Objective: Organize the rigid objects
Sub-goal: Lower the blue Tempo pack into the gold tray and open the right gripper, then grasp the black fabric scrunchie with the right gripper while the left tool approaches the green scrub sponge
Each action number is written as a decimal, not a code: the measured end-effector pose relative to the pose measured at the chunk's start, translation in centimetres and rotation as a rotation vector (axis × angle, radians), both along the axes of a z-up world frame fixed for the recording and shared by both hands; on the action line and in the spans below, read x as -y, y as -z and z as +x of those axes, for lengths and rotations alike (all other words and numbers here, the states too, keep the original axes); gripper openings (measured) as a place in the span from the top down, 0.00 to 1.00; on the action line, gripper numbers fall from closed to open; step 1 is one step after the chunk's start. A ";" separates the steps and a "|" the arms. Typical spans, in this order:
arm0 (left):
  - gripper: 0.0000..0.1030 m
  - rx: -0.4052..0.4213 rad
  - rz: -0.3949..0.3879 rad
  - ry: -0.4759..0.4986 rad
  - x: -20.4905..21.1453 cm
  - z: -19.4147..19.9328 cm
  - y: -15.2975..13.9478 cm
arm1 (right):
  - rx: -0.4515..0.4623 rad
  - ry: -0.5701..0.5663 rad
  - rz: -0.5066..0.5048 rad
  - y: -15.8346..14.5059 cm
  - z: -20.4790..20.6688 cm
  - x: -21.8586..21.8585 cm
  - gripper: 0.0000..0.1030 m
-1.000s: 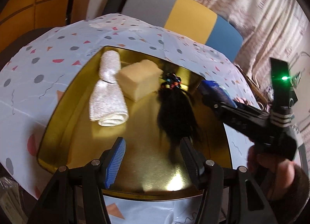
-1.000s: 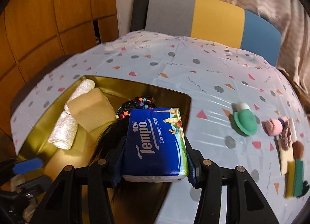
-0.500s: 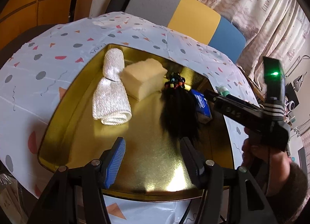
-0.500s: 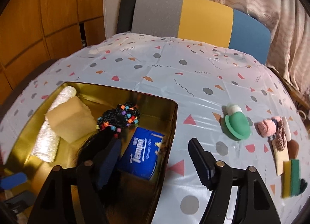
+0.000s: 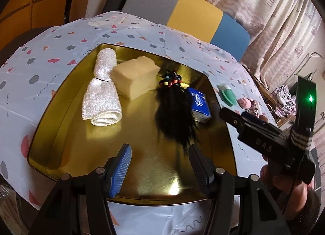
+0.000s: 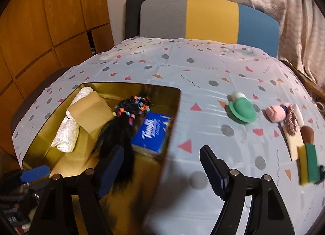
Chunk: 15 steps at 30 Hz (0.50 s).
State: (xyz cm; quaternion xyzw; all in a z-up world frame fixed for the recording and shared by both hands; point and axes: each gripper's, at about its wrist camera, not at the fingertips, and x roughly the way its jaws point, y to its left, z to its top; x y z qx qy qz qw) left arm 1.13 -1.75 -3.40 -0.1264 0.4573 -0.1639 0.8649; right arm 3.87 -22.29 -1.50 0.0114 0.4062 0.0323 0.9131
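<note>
Between the pads of my right tool (image 6: 161, 171) nothing is held; its jaws are opening, straddling the near right wall of the gold tray (image 6: 172, 125) with one pad over the tray and the other over the patterned surface (image 6: 203, 68). My left tool (image 5: 160, 164) hangs open and empty too, low over the tray's near floor, with nothing between its pads.

The blue tissue pack (image 6: 152, 133) lies flat inside the tray, against the right wall, label up, just beside the black hairpiece (image 6: 119, 133) with its beaded band. Further left sit a yellow sponge block (image 5: 136, 76) and a rolled white cloth (image 5: 101, 94), side by side and touching.

I judge that placing the pack is done, and the step in hand is the release and pull-away. The next move calls for lifting the right tool clear of the tray wall and swinging it right, toward the things well apart on the surface: a green hat-shaped piece (image 6: 241, 110), a pink fluffy thing (image 6: 276, 113), a flat tan card (image 6: 292, 141) and a yellow-and-green scouring sponge (image 6: 307, 162). Which of those counts as rigid I cannot settle from here.

The pack looks like a soft-sided, full rectangle in glossy wrap, undented, with white lettering. It would give under a hard squeeze, but it lies settled and needs no further touch.
</note>
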 end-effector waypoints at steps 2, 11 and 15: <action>0.42 0.006 0.005 0.010 0.5 -0.2 -0.1 | -0.003 0.024 -0.003 0.2 -1.1 1.2 0.24; 0.42 0.053 -0.018 0.042 2.7 -2.3 -0.8 | -0.052 0.161 0.025 2.3 -5.0 8.8 0.23; 0.42 0.079 -0.022 0.061 3.8 -3.0 -1.6 | -0.060 0.232 0.034 3.2 -7.0 12.5 0.23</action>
